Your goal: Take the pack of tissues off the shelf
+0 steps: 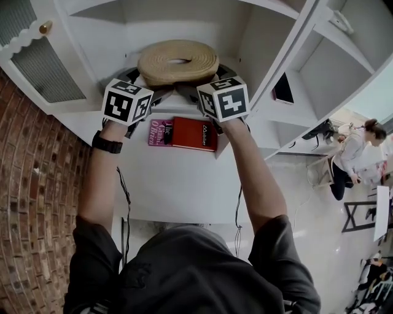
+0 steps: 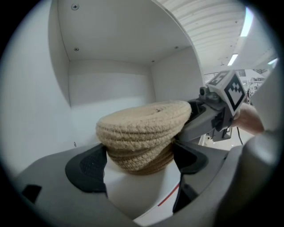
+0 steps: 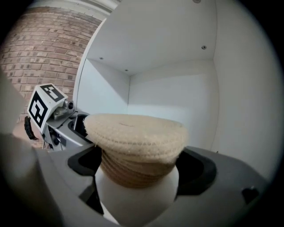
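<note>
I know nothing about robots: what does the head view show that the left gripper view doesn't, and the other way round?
Only the head view: the brick wall, the pink book on the board below, the person's wrist watch, another person far right. Only the left gripper view: the left gripper and its own jaws, apart on either side of the woven basket, and ceiling lights. Both: the basket, the white shelf compartment, the right gripper.
</note>
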{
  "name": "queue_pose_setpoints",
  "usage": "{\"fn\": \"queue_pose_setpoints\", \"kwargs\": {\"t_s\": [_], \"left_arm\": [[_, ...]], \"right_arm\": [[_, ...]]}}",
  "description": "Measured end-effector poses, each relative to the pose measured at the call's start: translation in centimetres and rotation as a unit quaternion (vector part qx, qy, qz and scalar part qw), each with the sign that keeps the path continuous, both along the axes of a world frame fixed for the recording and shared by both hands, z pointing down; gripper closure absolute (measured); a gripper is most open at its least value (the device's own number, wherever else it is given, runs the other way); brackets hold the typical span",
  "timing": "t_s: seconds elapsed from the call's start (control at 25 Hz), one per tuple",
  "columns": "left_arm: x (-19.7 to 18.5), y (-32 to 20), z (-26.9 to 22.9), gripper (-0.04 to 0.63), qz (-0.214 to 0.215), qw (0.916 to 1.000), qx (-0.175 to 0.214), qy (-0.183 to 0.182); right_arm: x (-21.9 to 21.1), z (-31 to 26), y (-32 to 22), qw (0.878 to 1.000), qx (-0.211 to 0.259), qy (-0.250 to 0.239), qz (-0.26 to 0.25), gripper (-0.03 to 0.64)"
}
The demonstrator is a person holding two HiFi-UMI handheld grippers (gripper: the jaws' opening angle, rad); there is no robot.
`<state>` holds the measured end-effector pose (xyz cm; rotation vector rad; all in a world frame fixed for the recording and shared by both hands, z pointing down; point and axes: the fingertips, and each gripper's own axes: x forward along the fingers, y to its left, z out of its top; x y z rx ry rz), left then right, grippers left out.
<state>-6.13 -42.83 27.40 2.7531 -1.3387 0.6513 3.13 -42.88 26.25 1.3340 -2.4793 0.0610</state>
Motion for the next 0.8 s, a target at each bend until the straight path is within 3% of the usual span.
{"fn": "queue_pose_setpoints", "kwargs": {"t_s": [0.8], "left_arm": [[-0.1, 16.7, 2.0, 0.123, 0.053, 0.9947, 0.086, 0.022]], "right_arm": [[-0.6, 1.6, 18.0, 0.994, 0.092, 0.012, 0.050, 0.094]]}}
